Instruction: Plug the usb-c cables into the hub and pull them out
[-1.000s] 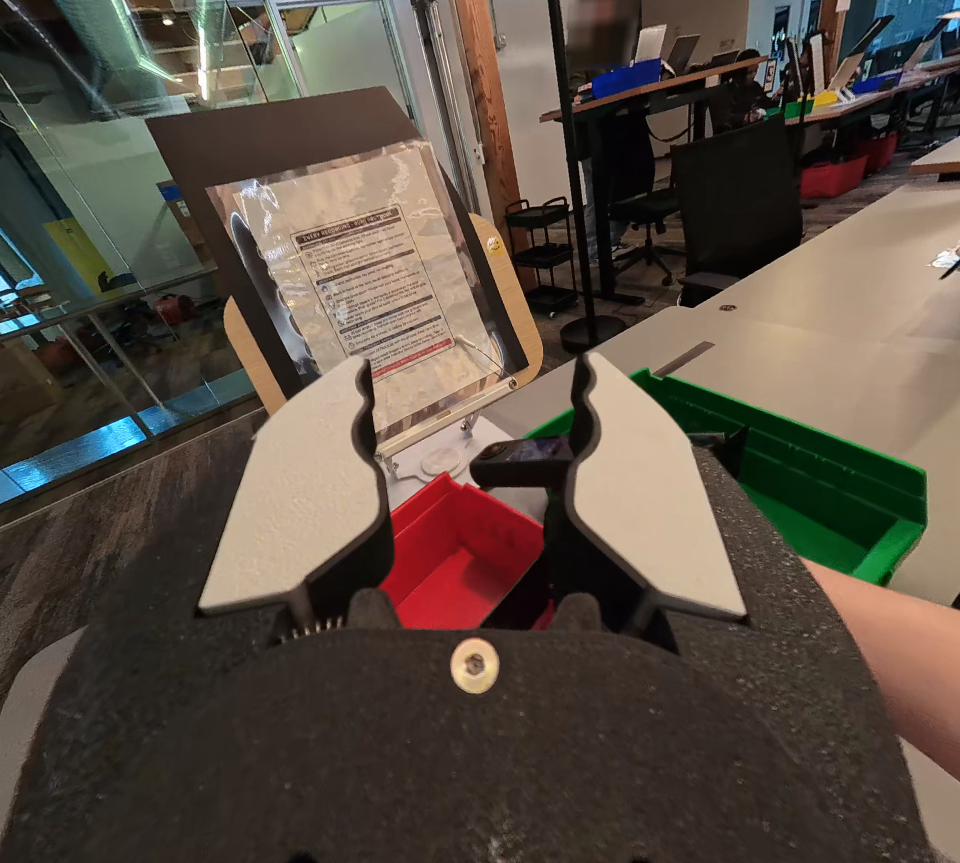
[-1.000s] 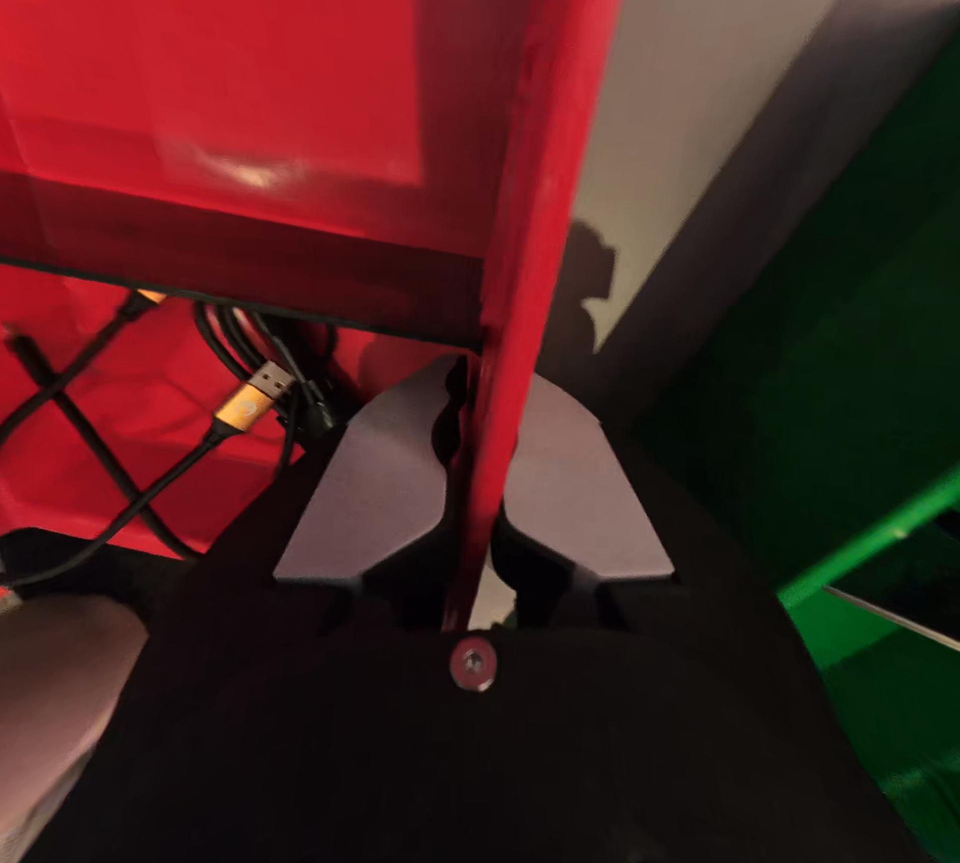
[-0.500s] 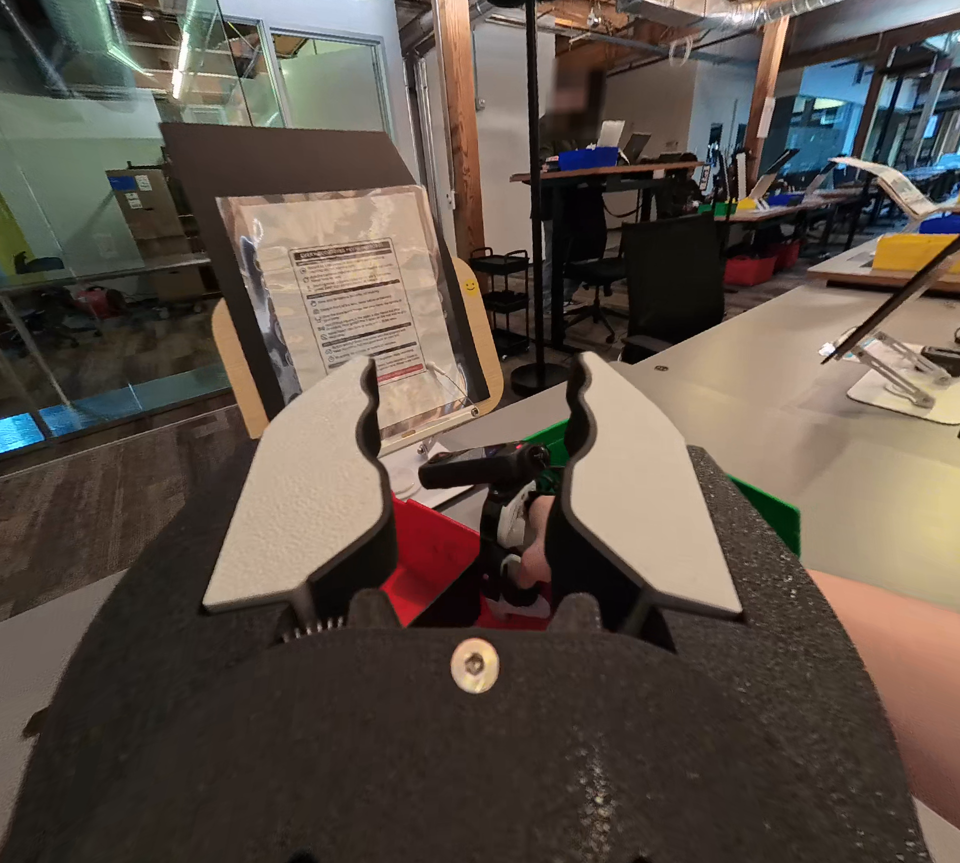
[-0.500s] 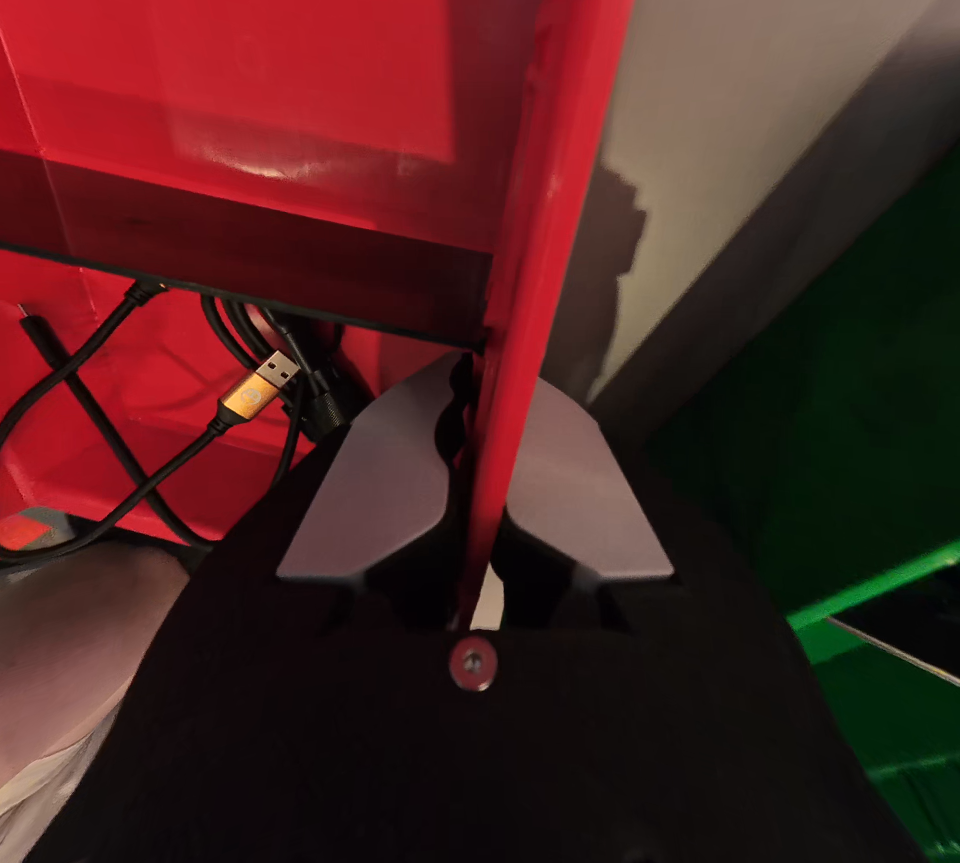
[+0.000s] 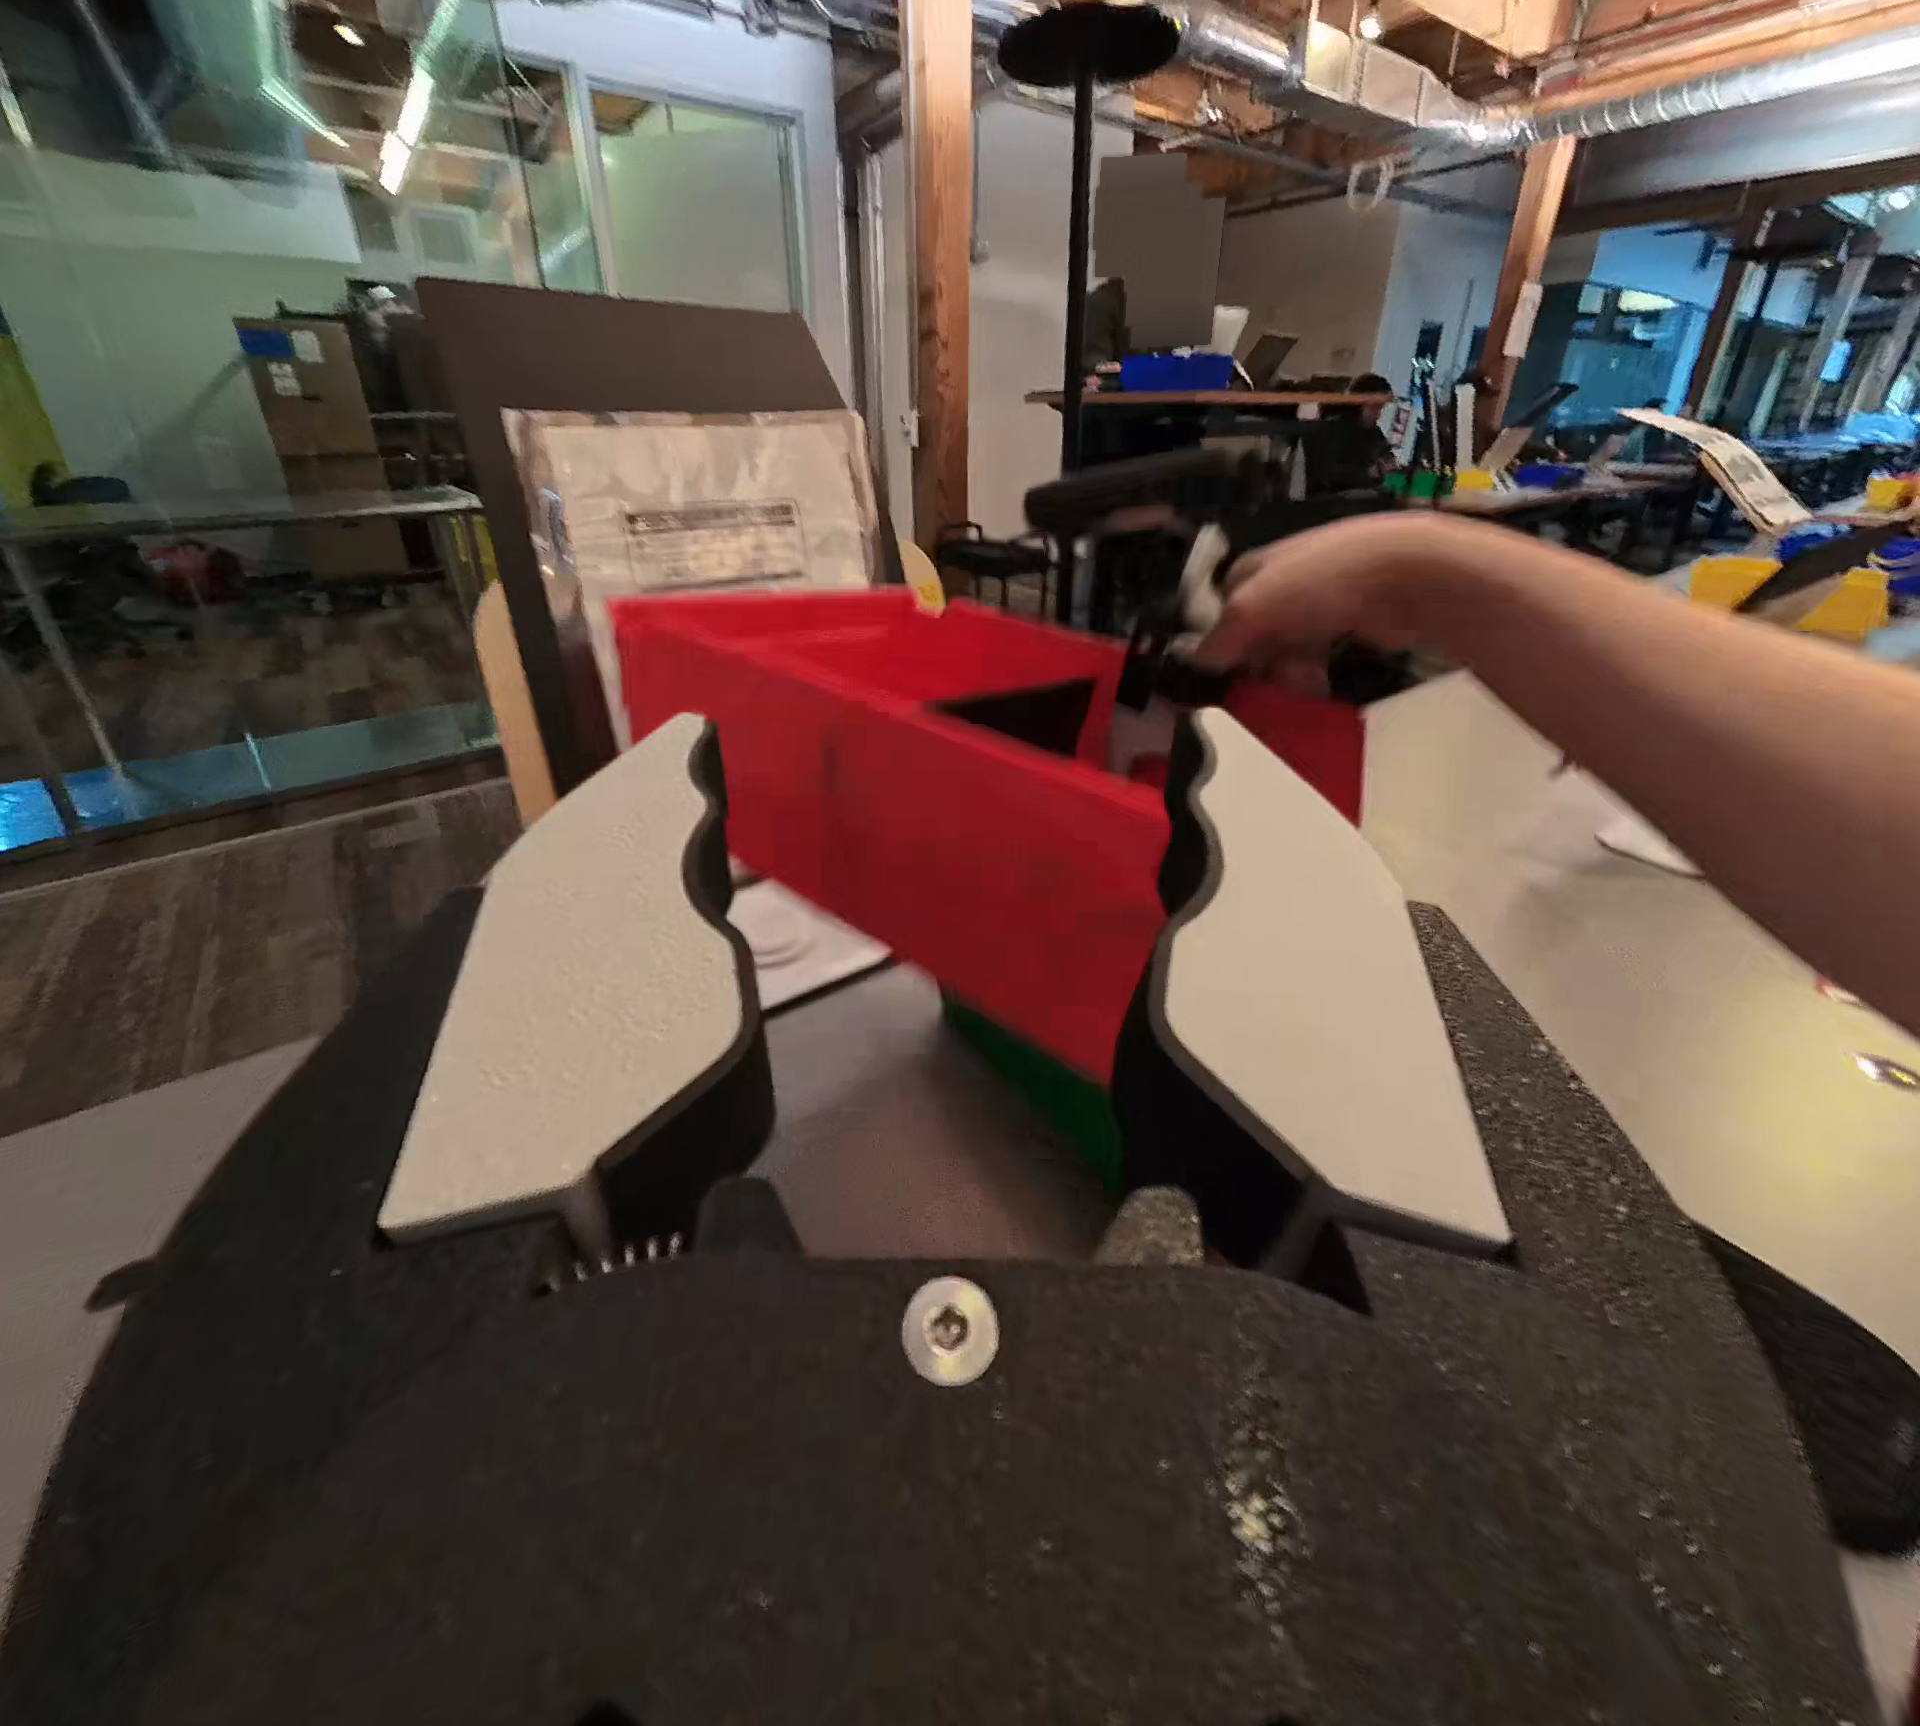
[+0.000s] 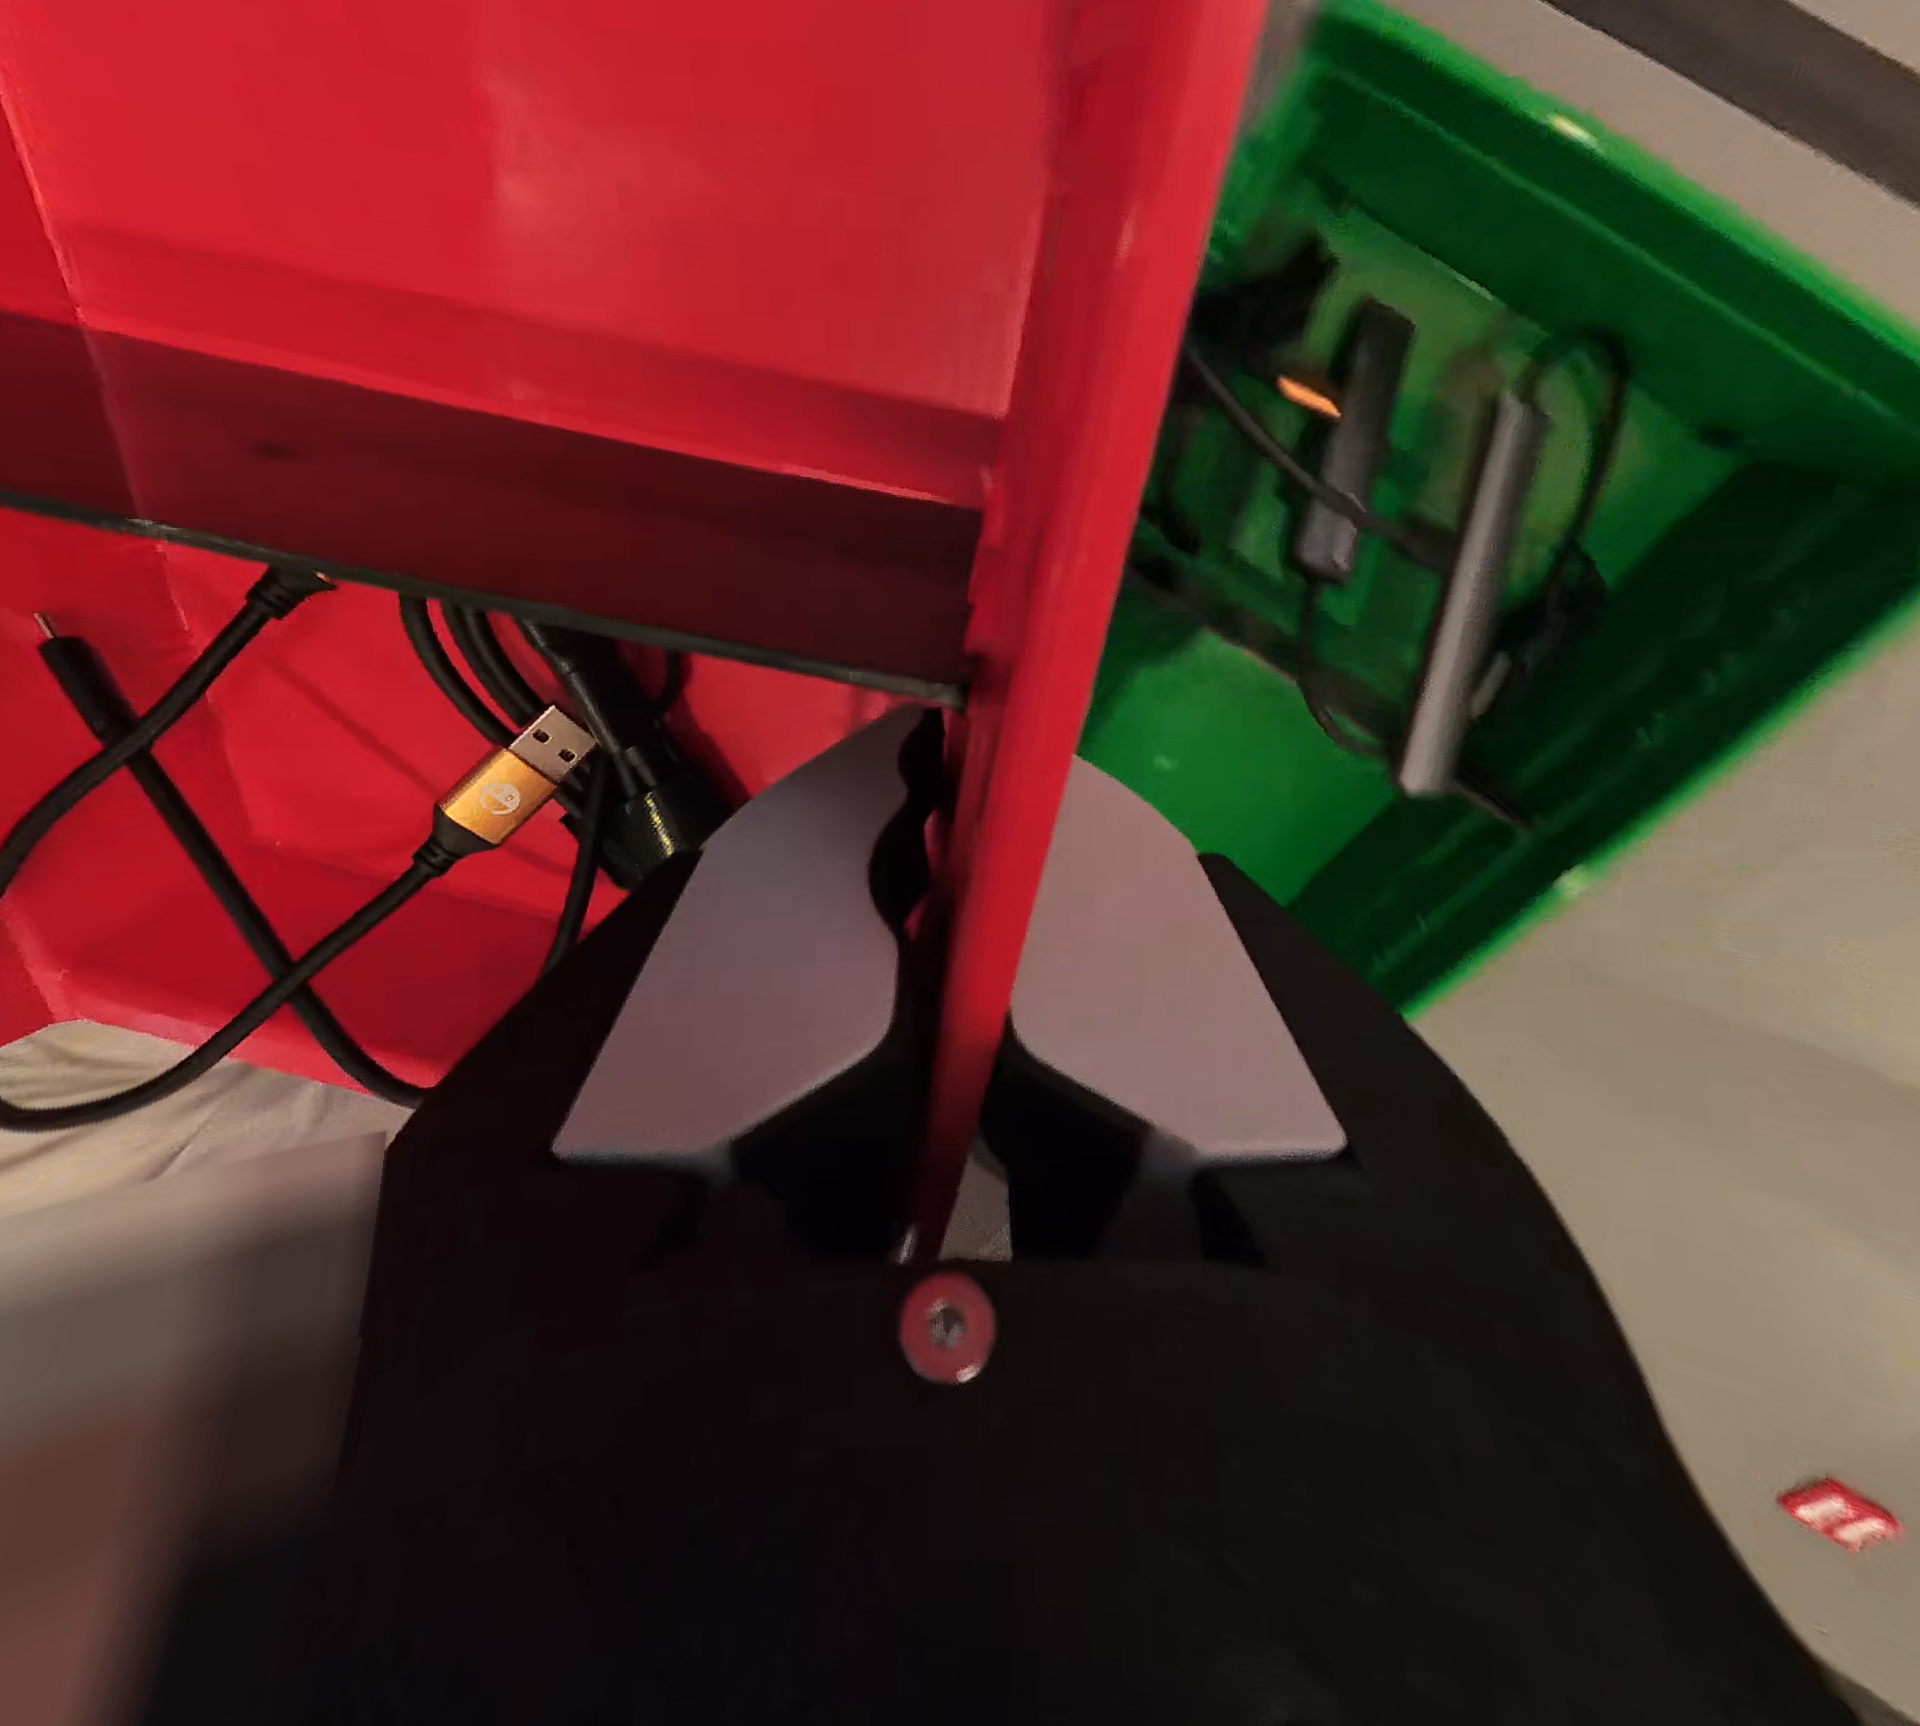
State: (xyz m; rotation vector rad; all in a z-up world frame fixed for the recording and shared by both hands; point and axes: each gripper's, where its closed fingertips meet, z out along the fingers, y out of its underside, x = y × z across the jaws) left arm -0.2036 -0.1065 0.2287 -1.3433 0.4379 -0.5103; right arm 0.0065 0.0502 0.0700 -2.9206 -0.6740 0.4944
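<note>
My right gripper is shut on the side wall of a red bin and holds it up off the table. The bin's near compartment holds black cables, one with an orange USB plug and one with a small black plug. A green bin below and to the right holds a grey hub and a dark hub. My left gripper is open and empty in front of the raised red bin. The right gripper shows there at the bin's far rim.
A document stand with a clear sleeve stands behind the red bin. A sliver of the green bin shows under it. The grey table stretches right. A black floor lamp pole stands behind. A red sticker lies on the table. Spacing between my two grippers at the tips: around 30 cm.
The right gripper has lifted the red bin up and clear of the green bin, whose hubs now show. The left gripper has stayed open and now faces the raised bin.
</note>
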